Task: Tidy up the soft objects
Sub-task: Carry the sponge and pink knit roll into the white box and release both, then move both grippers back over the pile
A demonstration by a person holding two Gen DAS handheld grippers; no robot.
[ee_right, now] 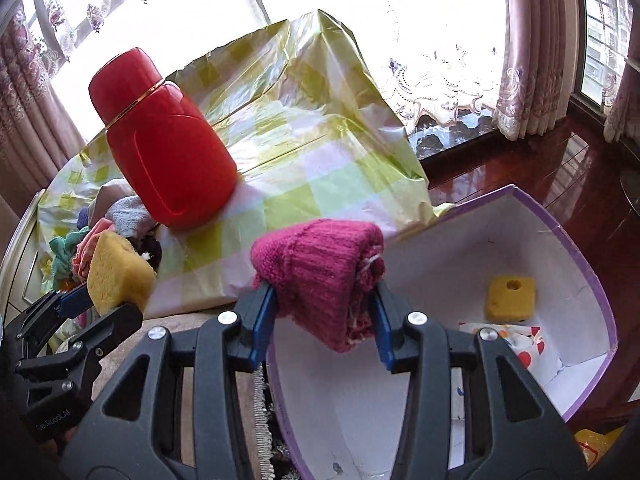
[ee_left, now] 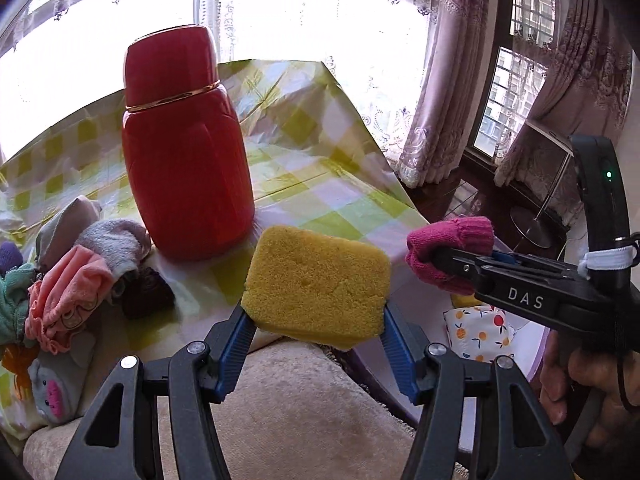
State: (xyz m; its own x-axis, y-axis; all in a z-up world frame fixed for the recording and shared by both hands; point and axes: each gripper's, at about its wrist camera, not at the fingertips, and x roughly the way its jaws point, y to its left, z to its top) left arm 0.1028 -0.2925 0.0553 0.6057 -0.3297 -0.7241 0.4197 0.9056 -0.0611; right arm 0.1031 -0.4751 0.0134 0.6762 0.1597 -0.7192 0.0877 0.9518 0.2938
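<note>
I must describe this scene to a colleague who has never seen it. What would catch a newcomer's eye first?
The tall red flask stands upright on the checkered tablecloth. The left gripper holds a yellow sponge in its jaws. The right gripper holds a pink knitted piece over the open purple-edged box.

Bright daylight floods through a wide window (ee_left: 320, 12) hung with sheer lace curtains (ee_right: 432, 80) embroidered in purple flowers; the glare washes out whatever lies outside. Heavier mauve patterned drapes (ee_left: 452, 92) hang at its sides. To the right, a dark-framed side window (ee_left: 508, 92) shows a metal grille and buildings beyond. The floor (ee_right: 520, 168) is glossy dark reddish wood that mirrors the light. The counter (ee_right: 304, 160) wears a shiny yellow-green and white checked cloth, creased along its folds. A beige plush cushion (ee_left: 288, 400) fills the near foreground.
</note>
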